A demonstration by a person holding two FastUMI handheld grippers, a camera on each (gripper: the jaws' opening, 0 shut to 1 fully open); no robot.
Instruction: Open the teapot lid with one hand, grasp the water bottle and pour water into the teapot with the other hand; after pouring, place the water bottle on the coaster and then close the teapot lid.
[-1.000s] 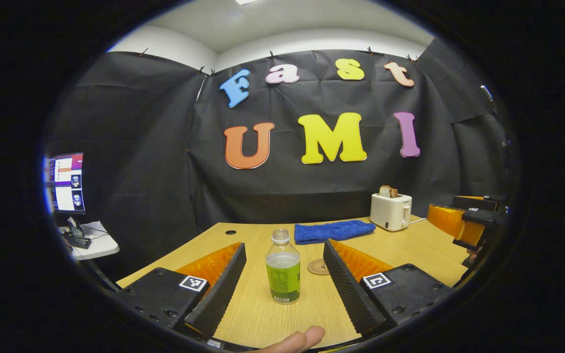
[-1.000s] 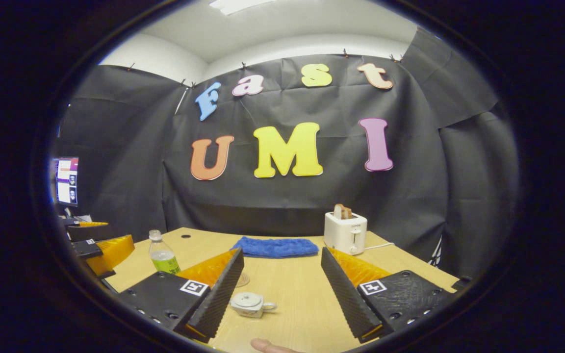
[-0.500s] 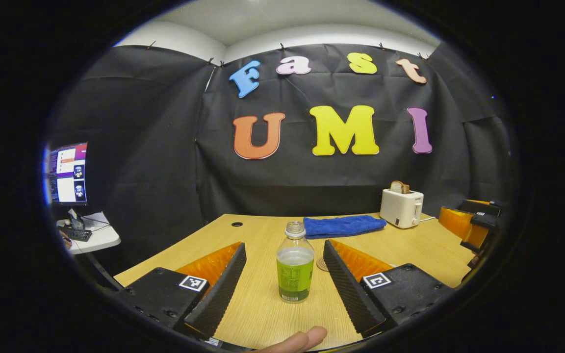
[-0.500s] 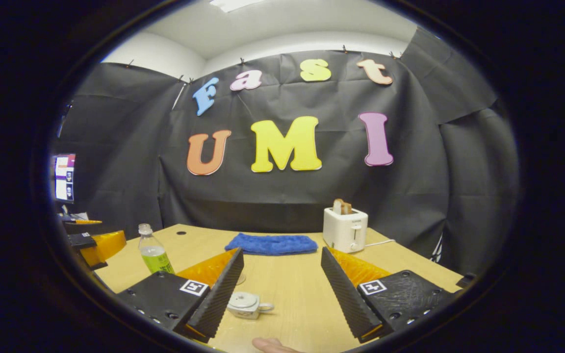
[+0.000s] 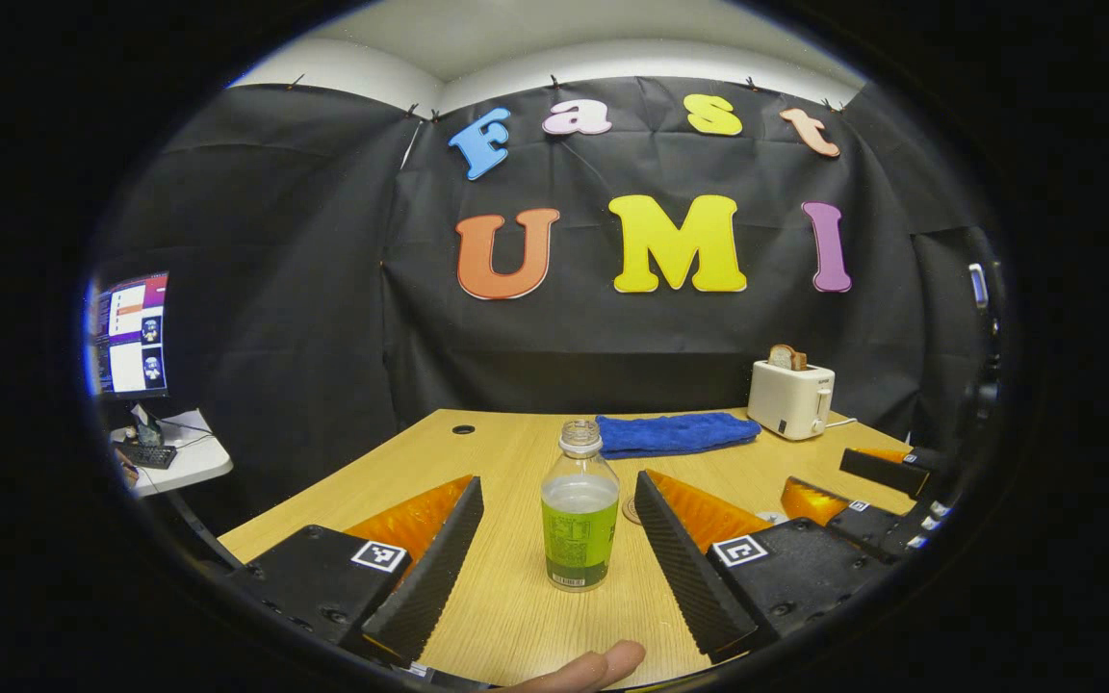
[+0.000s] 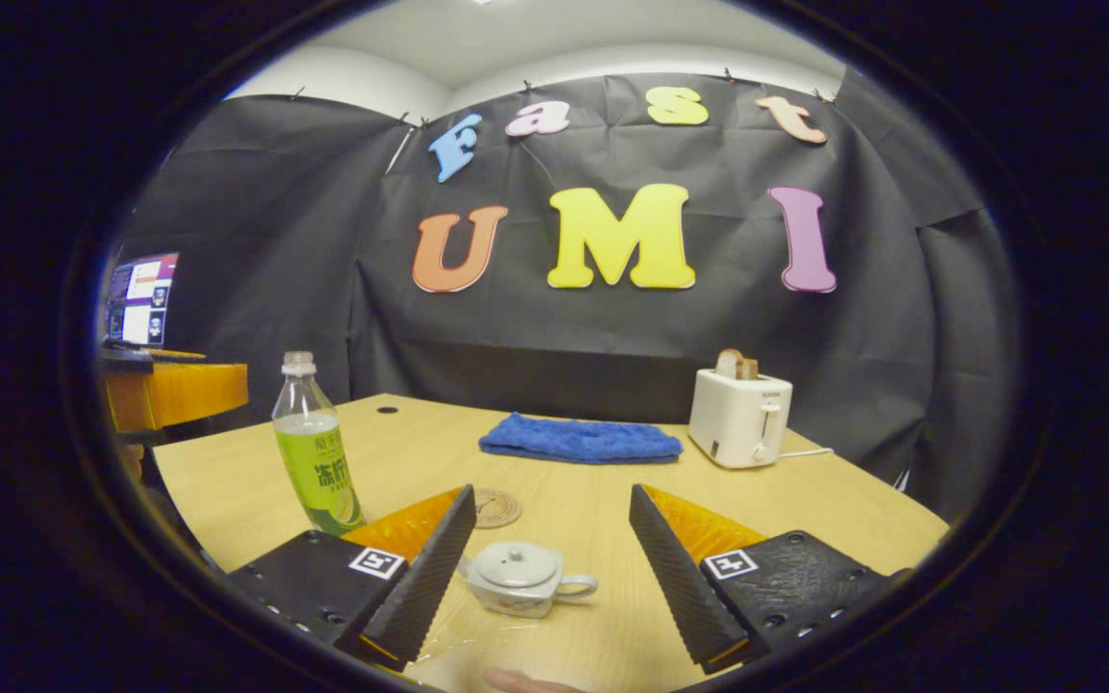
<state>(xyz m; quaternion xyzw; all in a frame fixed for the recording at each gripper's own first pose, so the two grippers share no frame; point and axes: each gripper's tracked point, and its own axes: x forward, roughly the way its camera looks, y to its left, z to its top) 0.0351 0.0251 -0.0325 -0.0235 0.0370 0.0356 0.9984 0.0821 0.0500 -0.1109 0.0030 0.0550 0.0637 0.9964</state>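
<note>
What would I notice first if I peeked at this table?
Probably the water bottle with its bright green label, standing upright between the open left gripper. Next, the little white teapot with its lid on, close in front of the open right gripper, and the blue cloth farther back.

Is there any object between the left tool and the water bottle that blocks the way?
Nothing visible does. In the left gripper view the water bottle stands upright on the table, in line with the gap of the open left tool; only bare wood lies between them. The coaster sits behind the bottle.
</note>
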